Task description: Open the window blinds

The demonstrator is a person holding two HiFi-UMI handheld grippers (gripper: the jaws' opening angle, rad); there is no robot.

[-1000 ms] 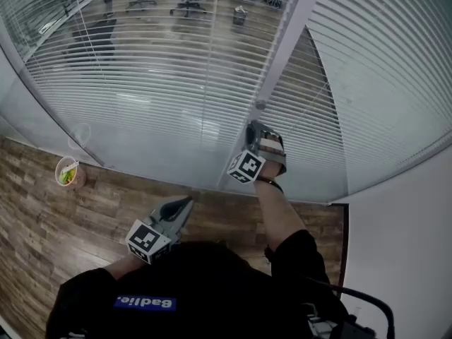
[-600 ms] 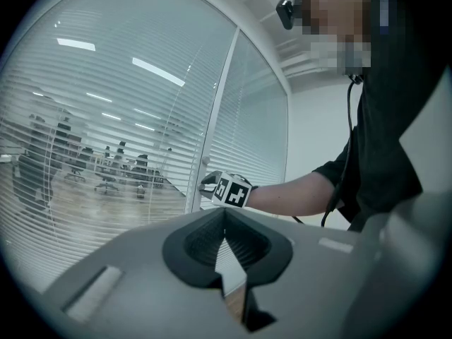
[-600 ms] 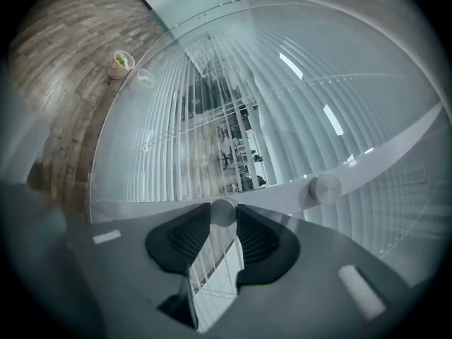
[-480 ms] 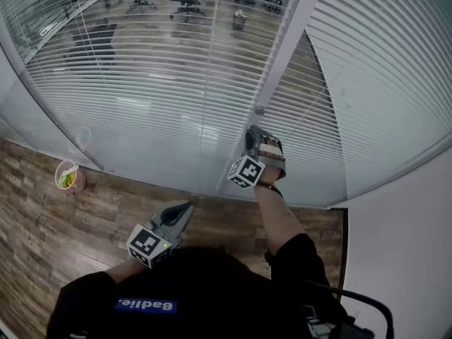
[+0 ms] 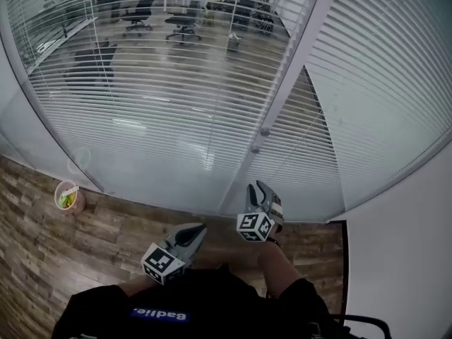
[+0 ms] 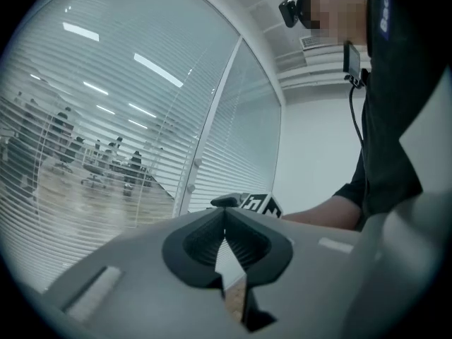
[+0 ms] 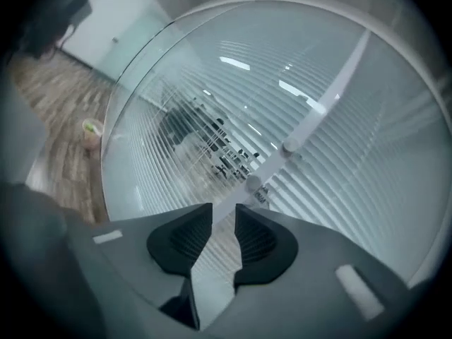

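Observation:
White slatted blinds (image 5: 155, 97) hang behind the glass wall, and through their tilted slats I see an office with chairs. Two small round knobs (image 5: 265, 132) sit on the slanted frame post (image 5: 282, 83) between the panes. My right gripper (image 5: 261, 189) hangs below the knobs and clear of them. Its jaws stand apart with nothing between them and are closing a little. In the right gripper view the gripper (image 7: 223, 207) points toward the lower knob (image 7: 252, 183). My left gripper (image 5: 200, 228) stays low by my body, jaws shut and empty, tips (image 6: 224, 209) together.
A paper cup (image 5: 68, 194) with something green in it stands on the wood floor by the glass at left. More blinds (image 5: 381, 97) cover the right pane. A white wall (image 5: 395, 260) closes the right side.
My right gripper has drawn back from the knobs on the post, down toward my body, and rolled. The left gripper has barely shifted.

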